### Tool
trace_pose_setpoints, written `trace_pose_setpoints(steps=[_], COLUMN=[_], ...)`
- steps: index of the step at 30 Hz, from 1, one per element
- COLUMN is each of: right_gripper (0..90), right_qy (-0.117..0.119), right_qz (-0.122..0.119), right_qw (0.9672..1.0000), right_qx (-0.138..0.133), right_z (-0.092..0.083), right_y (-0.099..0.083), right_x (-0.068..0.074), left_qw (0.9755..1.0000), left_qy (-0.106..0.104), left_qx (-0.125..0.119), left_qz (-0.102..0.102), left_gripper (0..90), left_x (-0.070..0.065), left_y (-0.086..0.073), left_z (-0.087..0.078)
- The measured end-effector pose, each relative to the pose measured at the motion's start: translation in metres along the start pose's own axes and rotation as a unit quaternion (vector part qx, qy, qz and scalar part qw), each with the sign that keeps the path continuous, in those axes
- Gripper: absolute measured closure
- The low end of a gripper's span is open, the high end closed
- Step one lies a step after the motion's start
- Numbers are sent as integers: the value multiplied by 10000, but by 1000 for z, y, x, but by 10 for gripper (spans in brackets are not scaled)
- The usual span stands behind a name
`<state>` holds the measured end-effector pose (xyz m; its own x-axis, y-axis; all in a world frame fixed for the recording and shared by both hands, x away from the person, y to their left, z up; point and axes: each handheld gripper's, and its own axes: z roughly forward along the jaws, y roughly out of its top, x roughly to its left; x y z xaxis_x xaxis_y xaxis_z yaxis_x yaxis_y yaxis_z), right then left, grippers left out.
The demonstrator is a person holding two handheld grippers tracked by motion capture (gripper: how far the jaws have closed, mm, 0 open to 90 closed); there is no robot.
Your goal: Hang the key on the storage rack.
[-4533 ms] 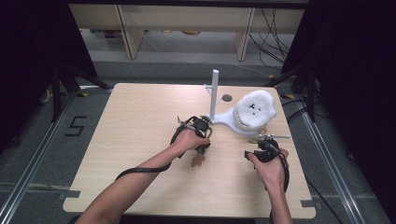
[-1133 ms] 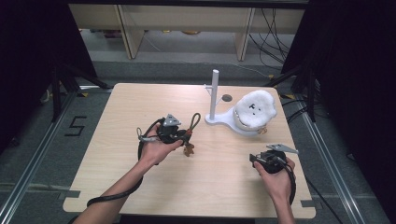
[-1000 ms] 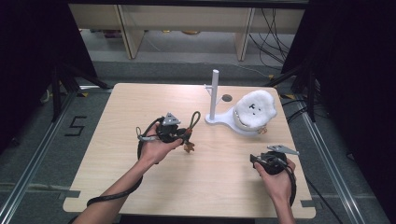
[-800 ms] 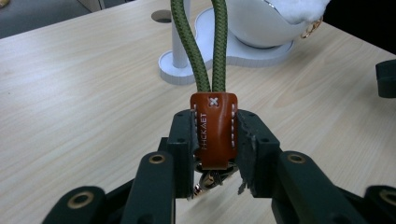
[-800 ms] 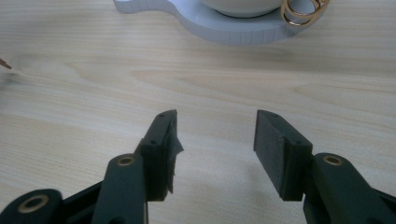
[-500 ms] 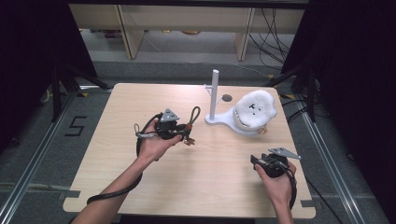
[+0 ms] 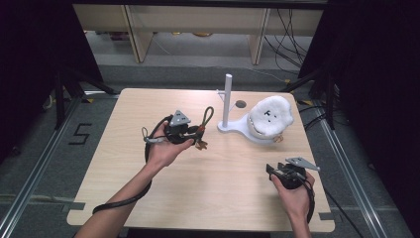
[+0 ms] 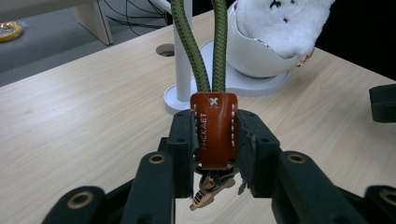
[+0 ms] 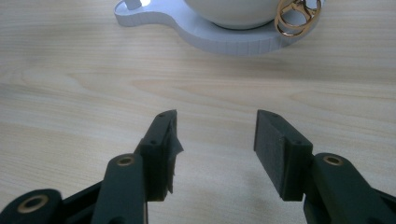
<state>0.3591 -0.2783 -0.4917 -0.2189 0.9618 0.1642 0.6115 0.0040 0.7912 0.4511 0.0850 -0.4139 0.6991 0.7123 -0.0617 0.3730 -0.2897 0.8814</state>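
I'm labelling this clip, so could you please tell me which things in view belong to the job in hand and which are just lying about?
In the job:
- keychain, clamped in left gripper
- white stand with its post

Lying about:
- fluffy toy in the bowl
- gold rings
- right gripper, open, idle

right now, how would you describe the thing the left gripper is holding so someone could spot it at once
Start at the white stand with its upright post near the far right of the wooden table. Just left of it, the left gripper is held above the table, shut on a keychain. It is a brown stitched leather tab with a green cord loop, unlike the gold rings lying on the stand's base.
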Motion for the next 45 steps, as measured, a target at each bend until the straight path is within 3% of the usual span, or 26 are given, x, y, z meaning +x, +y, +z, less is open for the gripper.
trace_pose_setpoints(steps=[2, 4, 9, 10, 12, 16, 27, 28, 31, 36, 45], right_gripper=[504, 504, 502, 503, 503, 502, 499, 499, 499, 499, 498], right_qy=[19, 44, 19, -27, -49, 15, -34, -68, -48, -86, -36], right_qz=[-2, -7, -29, 238, -49, -43, -48, 240, 169, 142, 149], right_qw=[10000, 10000, 10000, 9997, 10000, 9999, 10000, 9997, 9998, 9999, 9998], right_qx=[87, -35, -87, -30, -2, -121, -54, 2, -128, -42, -137], right_z=[-2, 0, 0, -2, -3, -1, -4, -5, -3, -5, -3], right_y=[1, 0, 0, 0, 1, 1, 1, 1, 0, 1, 1], right_x=[0, 0, 0, 5, 0, 0, 1, 5, 4, 4, 4], left_qw=[10000, 9999, 9999, 9999, 9998, 9998, 9995, 9995, 9994, 9993, 9992], left_qy=[-12, -7, -25, 12, 3, 11, 30, 33, 9, 23, 31], left_qx=[-9, 53, -124, -125, -177, -179, -284, -283, -341, -369, -368], left_qz=[8, 105, 43, 41, 74, 95, 112, 121, 113, 94, 127], left_gripper=[682, 682, 682, 682, 682, 682, 682, 682, 682, 682, 681], left_x=[0, 1, 0, -1, -1, -1, -2, -2, -2, -1, -2], left_y=[2, 6, 13, 14, 17, 21, 34, 35, 37, 41, 47], left_z=[0, -2, -1, -2, -1, 0, 3, 4, 5, 8, 10])
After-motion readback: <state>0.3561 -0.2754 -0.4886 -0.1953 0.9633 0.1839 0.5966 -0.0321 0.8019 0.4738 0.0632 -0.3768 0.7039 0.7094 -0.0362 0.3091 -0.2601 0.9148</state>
